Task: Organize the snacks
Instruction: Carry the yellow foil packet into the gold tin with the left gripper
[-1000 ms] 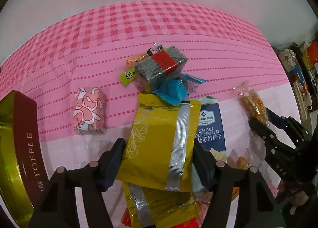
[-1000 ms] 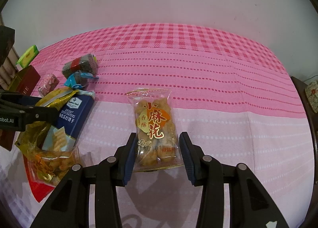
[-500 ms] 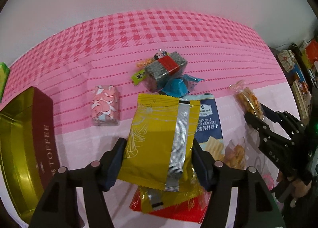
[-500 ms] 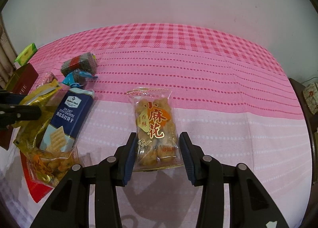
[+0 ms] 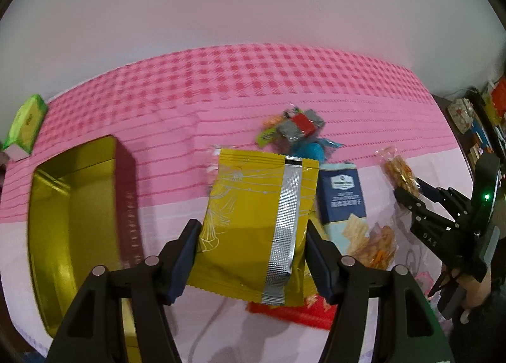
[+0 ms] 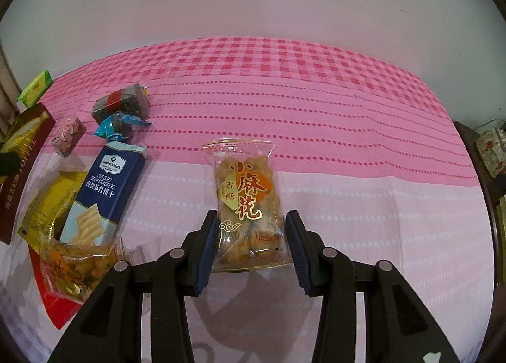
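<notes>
Snack packets lie on a pink tablecloth, checked at the far end and paler near the cameras. Going by the left wrist view, the left gripper pinches a yellow foil packet by its two side edges, silver seam facing the camera, and holds it above the cloth; its shadow falls below it. Just under it a red packet shows, and to its right a blue sea salt soda cracker packet lies flat, with a clear bag of orange snacks overlapping its near end. Further back sit a blue-wrapped sweet and a dark block with a red band (both blurred here). To the left an open gold tin with maroon sides lies on the cloth, and a green box sits at the far left edge.

The right gripper is closed on the lower part of a clear bag of fried dough twists, both pads against its sides, the bag resting on the cloth. Well to its left lie the cracker packet, another yellow packet, the dark block, a small pink patterned box and the tin's side, lettered TOFFEE. A hand on the right gripper shows at the left view's right edge.
</notes>
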`<state>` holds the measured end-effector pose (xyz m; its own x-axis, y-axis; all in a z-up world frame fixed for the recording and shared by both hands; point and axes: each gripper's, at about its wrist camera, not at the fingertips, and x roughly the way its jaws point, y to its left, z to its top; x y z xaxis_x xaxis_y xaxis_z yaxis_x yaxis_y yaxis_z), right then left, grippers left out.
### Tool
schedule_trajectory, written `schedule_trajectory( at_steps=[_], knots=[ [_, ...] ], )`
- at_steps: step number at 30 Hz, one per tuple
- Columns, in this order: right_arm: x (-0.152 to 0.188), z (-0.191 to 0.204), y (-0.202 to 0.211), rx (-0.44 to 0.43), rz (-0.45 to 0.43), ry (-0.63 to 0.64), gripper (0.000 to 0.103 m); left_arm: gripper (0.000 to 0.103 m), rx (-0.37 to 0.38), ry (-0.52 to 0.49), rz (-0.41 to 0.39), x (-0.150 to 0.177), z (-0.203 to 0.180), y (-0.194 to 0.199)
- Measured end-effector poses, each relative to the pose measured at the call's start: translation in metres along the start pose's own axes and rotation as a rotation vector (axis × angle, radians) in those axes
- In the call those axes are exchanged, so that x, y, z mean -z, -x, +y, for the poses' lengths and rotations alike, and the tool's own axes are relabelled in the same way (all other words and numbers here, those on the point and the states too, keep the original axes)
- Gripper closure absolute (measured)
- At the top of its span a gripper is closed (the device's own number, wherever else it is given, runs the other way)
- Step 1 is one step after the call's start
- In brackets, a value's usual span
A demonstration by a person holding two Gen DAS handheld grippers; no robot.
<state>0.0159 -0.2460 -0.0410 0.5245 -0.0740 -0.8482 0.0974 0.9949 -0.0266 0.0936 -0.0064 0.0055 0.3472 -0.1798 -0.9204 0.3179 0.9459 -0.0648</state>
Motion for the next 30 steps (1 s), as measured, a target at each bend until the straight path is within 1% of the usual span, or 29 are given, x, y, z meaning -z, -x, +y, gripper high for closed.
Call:
schedule_trajectory(
  at_steps=[4, 9, 16, 18, 25, 30],
  knots=[
    [0.0, 0.0, 0.0, 0.004, 0.0, -0.005, 0.063, 0.038, -0.042, 0.039, -0.014, 0.001, 0.02, 0.008],
    [0.001, 0.001, 0.0, 0.005, 0.001, -0.005, 0.063, 0.038, -0.095, 0.112, -0.021, 0.01, 0.063, 0.016],
    [0.001, 0.0, 0.0, 0.007, 0.002, -0.009, 0.063, 0.038, -0.2, 0.187, 0.005, 0.032, 0.119, 0.015],
    [0.001, 0.0, 0.0, 0.007, 0.002, -0.01, 0.063, 0.038, -0.216, 0.202, 0.019, 0.039, 0.13, 0.012],
    [0.001, 0.0, 0.0, 0.012, 0.007, -0.019, 0.063, 0.038, -0.257, 0.24, 0.067, 0.058, 0.158, -0.002],
    [0.001, 0.0, -0.001, 0.017, 0.012, -0.026, 0.063, 0.038, -0.274, 0.242, 0.099, 0.068, 0.167, -0.012]
  ],
)
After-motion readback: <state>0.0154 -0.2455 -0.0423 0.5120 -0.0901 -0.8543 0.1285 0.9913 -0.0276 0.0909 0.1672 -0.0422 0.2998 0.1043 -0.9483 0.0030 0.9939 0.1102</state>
